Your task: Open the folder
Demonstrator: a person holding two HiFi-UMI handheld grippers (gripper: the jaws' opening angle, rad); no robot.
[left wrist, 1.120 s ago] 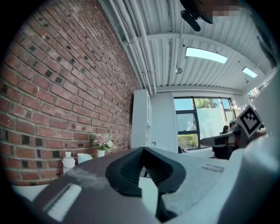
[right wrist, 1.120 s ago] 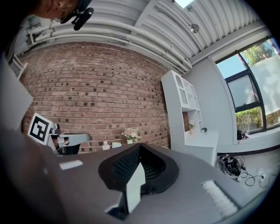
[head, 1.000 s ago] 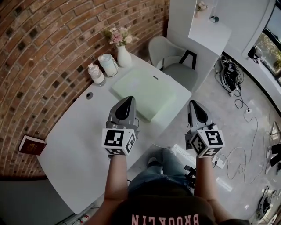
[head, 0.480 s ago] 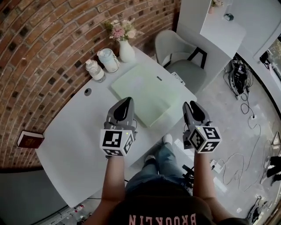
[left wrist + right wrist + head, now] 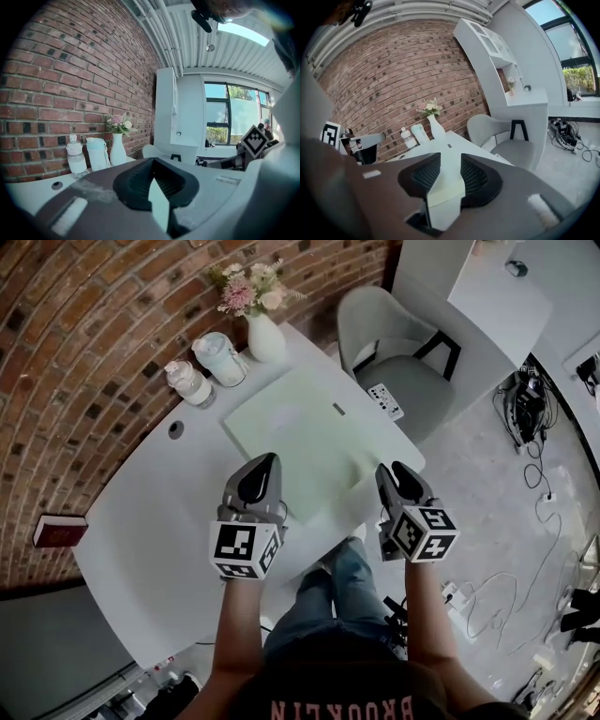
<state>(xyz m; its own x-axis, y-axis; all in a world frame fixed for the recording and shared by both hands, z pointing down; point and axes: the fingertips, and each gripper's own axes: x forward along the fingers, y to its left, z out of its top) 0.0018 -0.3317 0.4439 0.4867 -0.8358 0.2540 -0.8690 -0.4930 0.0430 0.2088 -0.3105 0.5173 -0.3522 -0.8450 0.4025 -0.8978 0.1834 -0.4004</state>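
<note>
Pale green and flat, the closed rectangular plastic folder [image 5: 300,442] lies on the white bench [image 5: 141,531] in the head view. A white vase of pink flowers [image 5: 265,338], a clear bottle [image 5: 187,382] and a pale blue jug [image 5: 220,357] stand beyond its far edge. A grey chair [image 5: 394,343] is off its far right corner. The left gripper [image 5: 269,460] hangs over the folder's near edge, and the right gripper [image 5: 394,470] is just off its near right corner. Neither visibly touches it.

The left gripper view shows what the head view cannot. The left gripper's [image 5: 152,161] jaws are together at the tips with nothing held. The vase [image 5: 117,149] and bottle [image 5: 75,157] stand ahead against the brick wall, but the folder itself barely shows.

The right gripper view settles the other hand. The right gripper's [image 5: 450,157] jaws have just been opening and stand well apart. The folder [image 5: 447,173] shows through the gap but is not pinched.

This looks like the approach, with the cover not yet lifted. The next move likely calls for sliding one jaw under the cover's free edge alone. The left gripper could steady the folder so it doesn't skid.
</note>
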